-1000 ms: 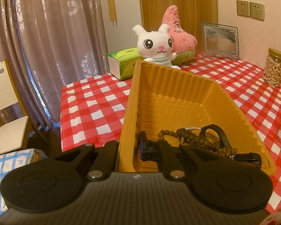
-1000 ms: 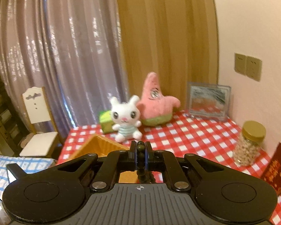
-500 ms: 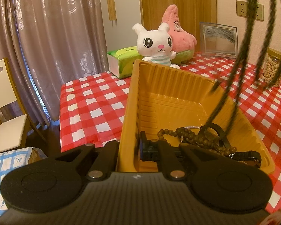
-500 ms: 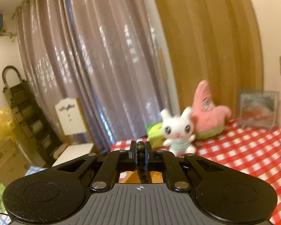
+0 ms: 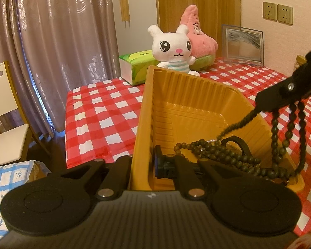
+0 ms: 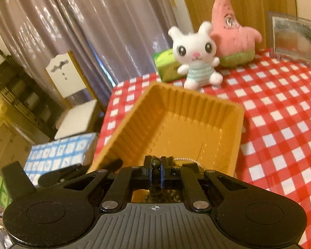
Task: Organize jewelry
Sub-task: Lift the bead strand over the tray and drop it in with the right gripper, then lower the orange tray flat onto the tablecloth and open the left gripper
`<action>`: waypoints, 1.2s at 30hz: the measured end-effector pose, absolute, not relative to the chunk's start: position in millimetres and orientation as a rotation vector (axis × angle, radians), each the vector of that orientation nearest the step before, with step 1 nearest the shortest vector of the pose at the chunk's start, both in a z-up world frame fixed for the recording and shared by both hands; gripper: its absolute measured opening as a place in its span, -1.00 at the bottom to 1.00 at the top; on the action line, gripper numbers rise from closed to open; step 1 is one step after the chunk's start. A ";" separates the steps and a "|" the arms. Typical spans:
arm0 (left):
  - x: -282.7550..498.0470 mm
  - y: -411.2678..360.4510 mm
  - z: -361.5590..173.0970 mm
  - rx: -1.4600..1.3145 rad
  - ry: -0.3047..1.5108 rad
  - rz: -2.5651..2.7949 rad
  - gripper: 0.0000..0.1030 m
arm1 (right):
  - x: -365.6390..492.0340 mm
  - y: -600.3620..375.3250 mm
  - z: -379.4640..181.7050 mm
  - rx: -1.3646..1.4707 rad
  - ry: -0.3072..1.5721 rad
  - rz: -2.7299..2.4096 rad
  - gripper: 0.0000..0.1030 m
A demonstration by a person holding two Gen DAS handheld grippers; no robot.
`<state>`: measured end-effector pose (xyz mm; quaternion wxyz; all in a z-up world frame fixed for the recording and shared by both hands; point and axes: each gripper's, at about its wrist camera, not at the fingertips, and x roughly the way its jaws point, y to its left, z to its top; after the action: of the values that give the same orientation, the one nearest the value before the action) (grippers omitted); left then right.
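A gold plastic tray (image 5: 188, 112) stands on the red checked tablecloth. My left gripper (image 5: 143, 164) is shut on the tray's near wall, one finger inside and one outside. Inside lie a dark bead bracelet (image 5: 213, 151) and a black watch strap (image 5: 241, 145). My right gripper (image 6: 156, 166) is shut on a dark bead necklace (image 5: 288, 132). It holds the necklace above the tray's right end, and the strands hang down into the tray. In the left wrist view the right gripper (image 5: 263, 103) comes in from the right. The tray (image 6: 176, 124) lies below it in the right wrist view.
A white plush bunny (image 5: 173, 49), a pink star plush (image 5: 199, 35) and a green tissue box (image 5: 134, 64) stand behind the tray. A framed picture (image 5: 243, 44) leans on the wall. A white chair (image 5: 4, 112) stands left of the table.
My right gripper has come down and tilted over the tray, lowering the bead necklace so its strands reach into the tray's right end. The left gripper has kept still on the tray wall.
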<state>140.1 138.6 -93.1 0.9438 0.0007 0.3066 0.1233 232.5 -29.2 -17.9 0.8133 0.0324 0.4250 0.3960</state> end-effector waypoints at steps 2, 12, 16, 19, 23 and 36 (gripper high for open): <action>140.1 138.5 -93.1 0.002 0.625 0.251 -0.89 | 231.6 -30.0 -20.1 0.093 0.894 0.869 -0.86; 140.7 139.4 -94.0 -0.002 0.627 0.252 -0.89 | 230.8 -30.9 6.8 0.113 0.743 0.902 -0.84; 140.5 139.6 -94.4 -0.006 0.628 0.253 -0.89 | 230.5 -40.6 -12.9 0.050 0.838 0.832 -0.13; 140.6 139.7 -94.5 -0.008 0.629 0.253 -0.89 | 223.1 -56.7 -33.1 0.020 0.905 0.811 -0.11; 140.5 140.3 -94.9 -0.008 0.629 0.253 -0.89 | 209.3 -78.9 -57.4 0.003 0.983 0.801 -0.11; 140.7 140.7 -95.1 -0.009 0.631 0.252 -0.89 | 210.4 -72.9 -79.2 0.077 1.044 0.837 -0.74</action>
<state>140.7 140.7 -95.1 0.9428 -0.0043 0.3094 0.1238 210.4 -72.9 -79.2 0.7838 0.0355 0.4837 0.3879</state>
